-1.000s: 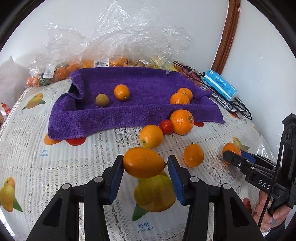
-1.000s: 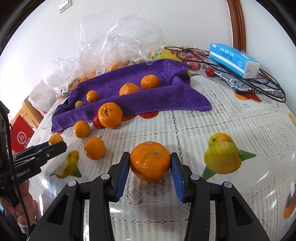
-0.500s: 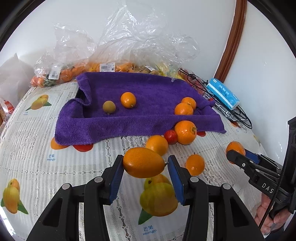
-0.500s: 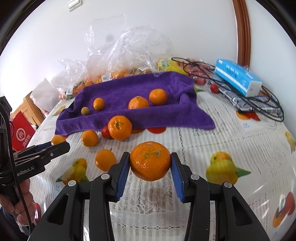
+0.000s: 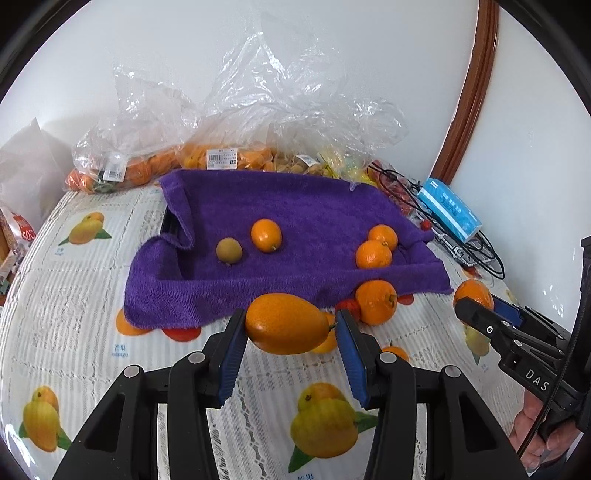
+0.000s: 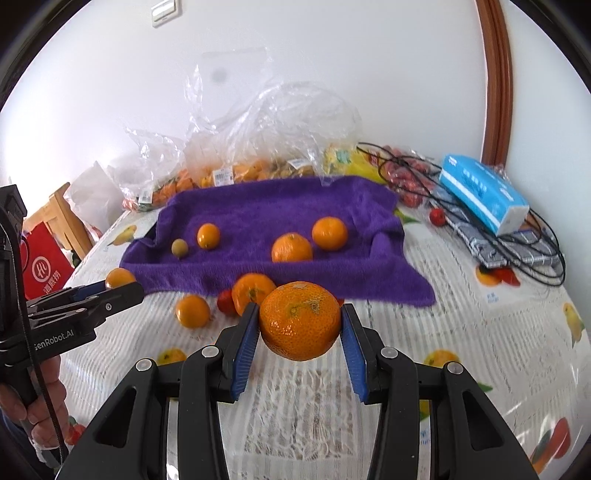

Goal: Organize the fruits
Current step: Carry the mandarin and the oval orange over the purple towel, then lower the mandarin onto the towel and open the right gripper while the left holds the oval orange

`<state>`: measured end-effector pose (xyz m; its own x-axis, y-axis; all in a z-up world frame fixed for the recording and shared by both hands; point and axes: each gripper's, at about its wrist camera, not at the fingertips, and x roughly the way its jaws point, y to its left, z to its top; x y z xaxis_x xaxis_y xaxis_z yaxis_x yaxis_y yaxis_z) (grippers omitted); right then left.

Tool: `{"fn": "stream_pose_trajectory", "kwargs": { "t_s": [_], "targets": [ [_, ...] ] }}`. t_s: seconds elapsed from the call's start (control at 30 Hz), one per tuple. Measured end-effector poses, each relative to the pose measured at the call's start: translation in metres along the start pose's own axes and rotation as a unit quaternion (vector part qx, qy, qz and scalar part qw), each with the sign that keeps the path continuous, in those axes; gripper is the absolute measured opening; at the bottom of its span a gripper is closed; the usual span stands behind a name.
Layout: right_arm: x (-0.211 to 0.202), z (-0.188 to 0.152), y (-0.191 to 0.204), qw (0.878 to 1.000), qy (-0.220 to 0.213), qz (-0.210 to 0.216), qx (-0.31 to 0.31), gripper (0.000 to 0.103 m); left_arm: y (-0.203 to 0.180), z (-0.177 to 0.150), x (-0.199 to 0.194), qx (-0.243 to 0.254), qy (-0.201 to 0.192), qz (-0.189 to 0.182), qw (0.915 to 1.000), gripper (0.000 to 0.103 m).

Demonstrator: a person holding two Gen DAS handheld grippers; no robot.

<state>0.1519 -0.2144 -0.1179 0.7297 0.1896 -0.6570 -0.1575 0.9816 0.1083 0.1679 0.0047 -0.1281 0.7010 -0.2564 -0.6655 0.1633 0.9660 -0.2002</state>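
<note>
Right view only: red bag (image 6: pixel 44 267) and wooden chair (image 6: pixel 68 218) at far left, wall switch (image 6: pixel 166 10) up top. Left view only: white bag (image 5: pixel 26 166) by the wall. Both: fruit-print tablecloth (image 5: pixel 74 295), purple towel (image 5: pixel 288 229) with four fruits on it, plastic bags (image 5: pixel 258 110) behind, tissue pack (image 6: pixel 484 192) on cables.

Left gripper (image 5: pixel 291 328) pinches an oval kumquat (image 5: pixel 286 323), clear of the table. Right gripper (image 6: pixel 300 325) pinches a mandarin (image 6: pixel 300 320), also aloft, both centred between pads.
</note>
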Motion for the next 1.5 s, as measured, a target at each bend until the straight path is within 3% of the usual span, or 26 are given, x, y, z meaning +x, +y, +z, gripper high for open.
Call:
{"fn": "stream_pose_trajectory", "kwargs": {
  "t_s": [0.23,0.87,1.03,1.27,1.5],
  "targets": [
    [0.005,0.027,0.005,1.000,-0.017,0.000,-0.004,0.044,0.007,0.025,0.003,-0.011,-0.008,-0.008,0.9999,0.046],
    [0.057,0.101,0.018,0.999,-0.042,0.010,-0.019,0.044,0.041,0.089,0.048,-0.032,-0.025,0.020,0.9990,0.046],
    [0.070,0.102,0.009,0.999,-0.044,0.007,-0.013,0.044,0.054,0.081,0.065,-0.039,-0.021,0.038,0.9983,0.046],
    [0.104,0.089,-0.012,1.000,-0.010,0.005,0.017,0.044,0.060,0.072,0.082,-0.046,0.000,0.038,0.9982,0.046],
    [0.112,0.085,-0.006,1.000,-0.020,0.017,0.010,0.044,0.061,0.070,0.085,-0.051,0.001,0.027,0.9983,0.046]
  ]
}}
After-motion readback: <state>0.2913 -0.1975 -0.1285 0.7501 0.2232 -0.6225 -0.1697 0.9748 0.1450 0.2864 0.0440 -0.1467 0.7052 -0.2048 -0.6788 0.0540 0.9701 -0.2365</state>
